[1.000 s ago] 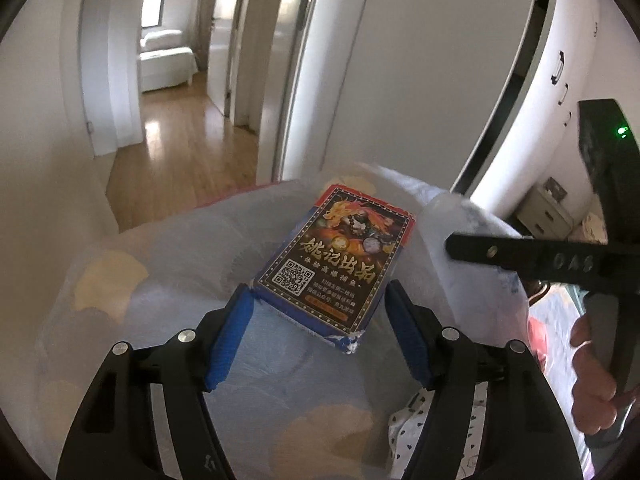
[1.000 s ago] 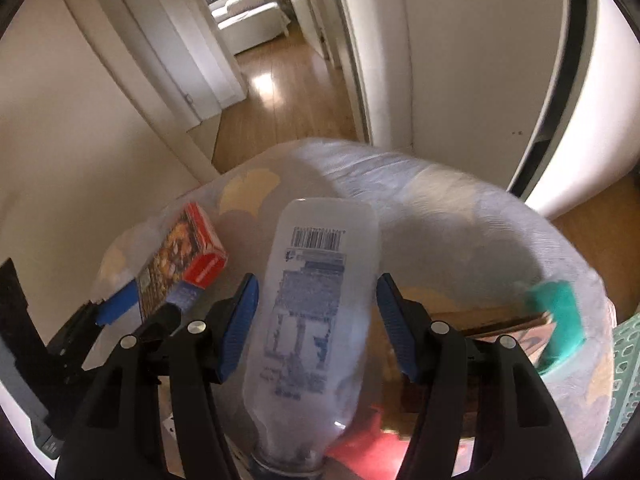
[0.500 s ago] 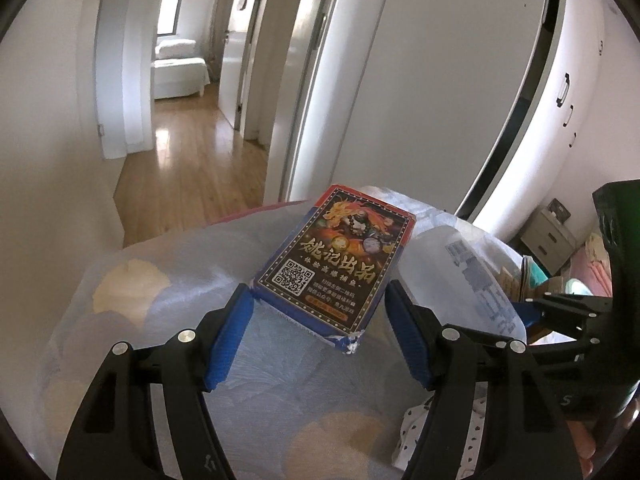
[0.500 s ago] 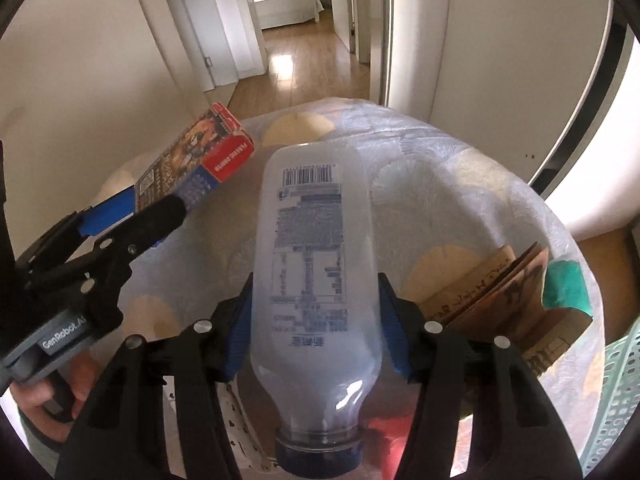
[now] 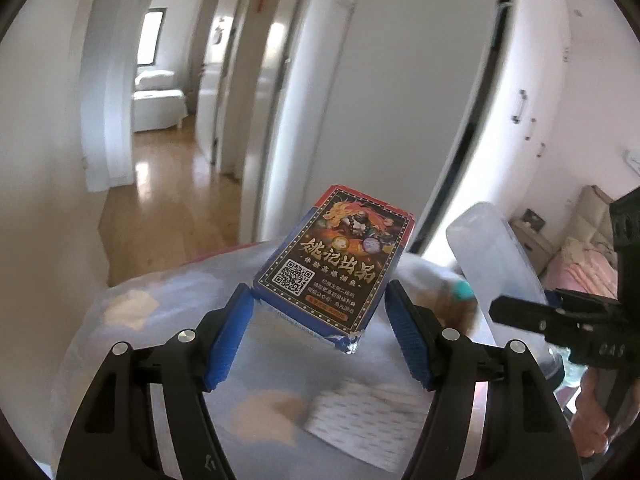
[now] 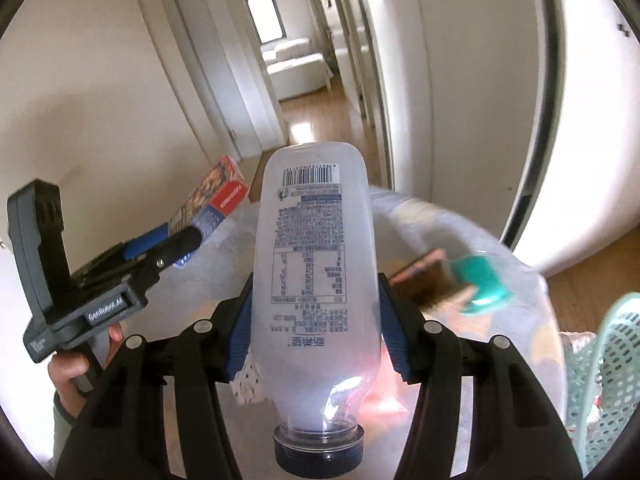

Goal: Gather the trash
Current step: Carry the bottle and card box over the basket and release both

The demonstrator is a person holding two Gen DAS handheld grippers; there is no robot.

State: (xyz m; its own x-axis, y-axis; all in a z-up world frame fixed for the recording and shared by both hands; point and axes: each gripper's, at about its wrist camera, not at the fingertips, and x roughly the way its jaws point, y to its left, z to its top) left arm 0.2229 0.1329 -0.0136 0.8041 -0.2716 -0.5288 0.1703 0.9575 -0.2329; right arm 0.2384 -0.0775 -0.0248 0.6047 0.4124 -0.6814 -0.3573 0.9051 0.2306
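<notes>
Hallway with wooden floor: two grippers above a translucent patterned trash bag.
Left gripper pinches a dragon-printed card box; right gripper clamps an empty clear plastic bottle.

The card box has big gold Chinese words on its dark front that read 姚记出品. Under them is a line of smaller Chinese words, too small to read, and a square code to scan. The clear bottle is upside down, so its words are too. It has a bar code near the top and a table of tiny print that cannot be read. The left gripper has a small label on its side that says GenRobot.AI.
</notes>
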